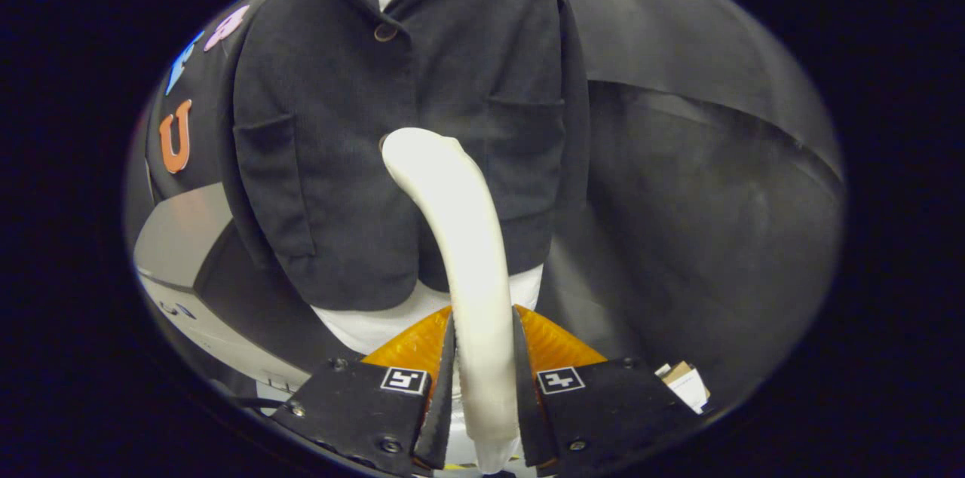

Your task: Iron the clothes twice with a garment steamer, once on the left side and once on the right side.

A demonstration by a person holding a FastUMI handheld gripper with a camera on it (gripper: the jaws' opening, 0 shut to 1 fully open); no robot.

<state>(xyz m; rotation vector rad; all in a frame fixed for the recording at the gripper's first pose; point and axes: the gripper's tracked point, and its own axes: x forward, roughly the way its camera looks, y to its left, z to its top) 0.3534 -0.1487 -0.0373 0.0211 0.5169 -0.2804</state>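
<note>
Smooth, glossy cream plastic steamer (467,237) against a matt, finely ribbed dark cloth jacket (339,124); ribbed orange fingers (411,346).

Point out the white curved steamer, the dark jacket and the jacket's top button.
White curved plastic garment steamer (467,237), gripper view: mid-body, ahead of the fingers pressing on its handle.
Dark grey corduroy jacket (317,161), gripper view: front panel beside the steamer's head.
Round dark top button (385,32), gripper view: its centre, below the collar.
</note>
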